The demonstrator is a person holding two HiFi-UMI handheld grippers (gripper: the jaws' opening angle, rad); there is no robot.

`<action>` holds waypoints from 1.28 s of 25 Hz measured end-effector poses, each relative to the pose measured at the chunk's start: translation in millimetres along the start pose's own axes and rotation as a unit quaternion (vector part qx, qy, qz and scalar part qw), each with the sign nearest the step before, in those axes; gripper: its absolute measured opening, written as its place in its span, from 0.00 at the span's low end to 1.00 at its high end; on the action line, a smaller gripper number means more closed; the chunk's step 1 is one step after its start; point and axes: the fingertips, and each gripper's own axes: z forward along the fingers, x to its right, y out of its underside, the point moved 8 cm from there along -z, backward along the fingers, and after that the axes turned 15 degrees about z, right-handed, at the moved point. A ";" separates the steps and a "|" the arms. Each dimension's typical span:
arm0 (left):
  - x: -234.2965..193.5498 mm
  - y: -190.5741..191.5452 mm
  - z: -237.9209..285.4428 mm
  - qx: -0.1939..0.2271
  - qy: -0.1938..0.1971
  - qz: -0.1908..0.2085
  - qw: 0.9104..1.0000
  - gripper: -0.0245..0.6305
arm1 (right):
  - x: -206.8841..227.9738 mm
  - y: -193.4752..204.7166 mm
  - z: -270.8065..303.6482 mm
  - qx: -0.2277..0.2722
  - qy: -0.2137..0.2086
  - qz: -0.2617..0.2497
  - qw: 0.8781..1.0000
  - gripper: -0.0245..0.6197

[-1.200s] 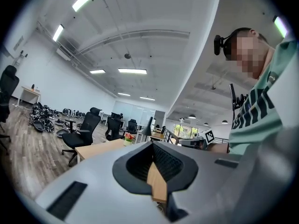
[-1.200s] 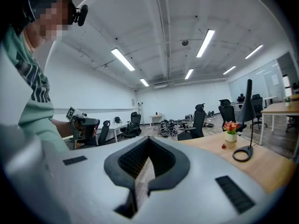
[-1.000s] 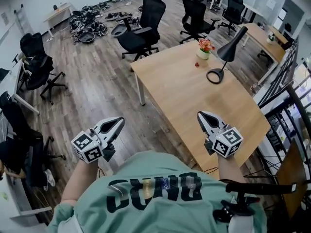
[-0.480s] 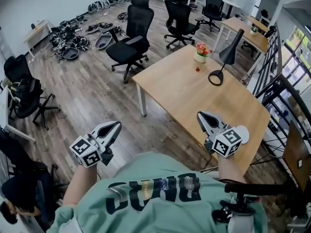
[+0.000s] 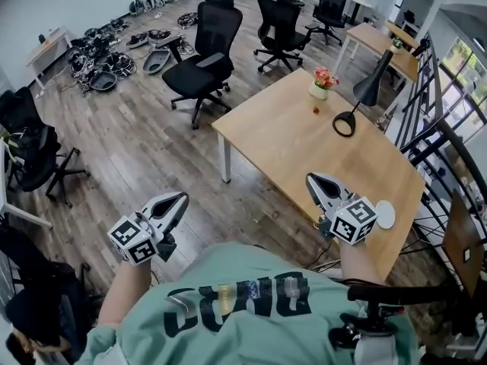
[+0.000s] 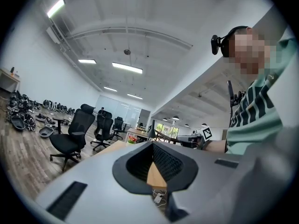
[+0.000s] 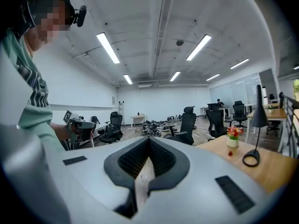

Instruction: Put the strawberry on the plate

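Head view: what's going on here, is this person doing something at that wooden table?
A person in a green shirt holds the left gripper and right gripper by the light wooden table, both shut and empty. The small red strawberry lies at the far end, by the potted flowers and black desk lamp. The round white plate sits near the right gripper. Nothing is picked up yet.

We're closer to the table now, and what looks like the plate shows clear of our right gripper.
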 end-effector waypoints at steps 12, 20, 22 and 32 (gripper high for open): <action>-80.1 -8.2 63.4 -0.025 -0.063 -0.001 0.998 0.04 | 93.8 -37.1 133.1 -0.018 -0.061 0.001 0.998 0.05; -141.3 -23.4 152.5 -0.020 -0.089 0.002 0.996 0.04 | 176.3 -81.8 212.5 -0.010 -0.105 -0.012 0.994 0.05; -152.4 -24.3 175.8 -0.026 -0.081 0.004 0.996 0.04 | 197.1 -86.6 220.1 -0.008 -0.102 -0.006 0.995 0.05; -224.8 -11.0 249.3 -0.030 -0.004 -0.002 1.000 0.04 | 248.1 -85.7 236.8 0.006 -0.027 0.020 0.999 0.05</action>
